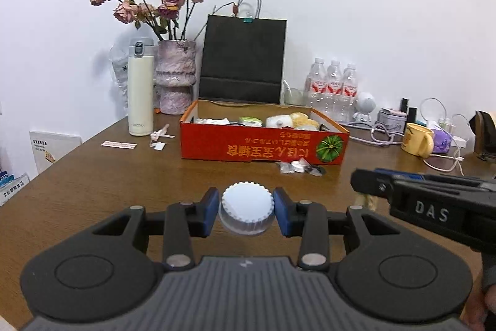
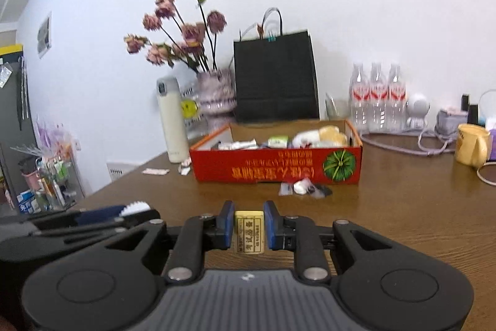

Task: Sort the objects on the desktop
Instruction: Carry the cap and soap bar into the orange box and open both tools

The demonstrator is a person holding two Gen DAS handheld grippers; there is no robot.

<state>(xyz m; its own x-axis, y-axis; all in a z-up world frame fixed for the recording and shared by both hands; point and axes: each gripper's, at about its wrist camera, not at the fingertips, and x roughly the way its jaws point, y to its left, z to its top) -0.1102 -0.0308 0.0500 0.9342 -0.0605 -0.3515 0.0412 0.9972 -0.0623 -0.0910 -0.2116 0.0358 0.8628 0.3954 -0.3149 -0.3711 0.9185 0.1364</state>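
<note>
gripping a white ridged cap (image 1: 247,207) and perhaps an eraser (image 2: 249,233), each between blue pads

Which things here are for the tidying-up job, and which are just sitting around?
For the job:
- white ridged cap in the left gripper
- yellow eraser in the right gripper
- red box
- small wrappers in front of it

Just sitting around:
- flower vase
- white flask
- black bag
- water bottles
- yellow mug

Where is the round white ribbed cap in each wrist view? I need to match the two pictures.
Left wrist view: white ribbed cap low centre, clamped between the left gripper pads.
Right wrist view: only its toothed edge shows at lower left, partly hidden.
Shared landmark: red cardboard box ahead on the table.
</note>
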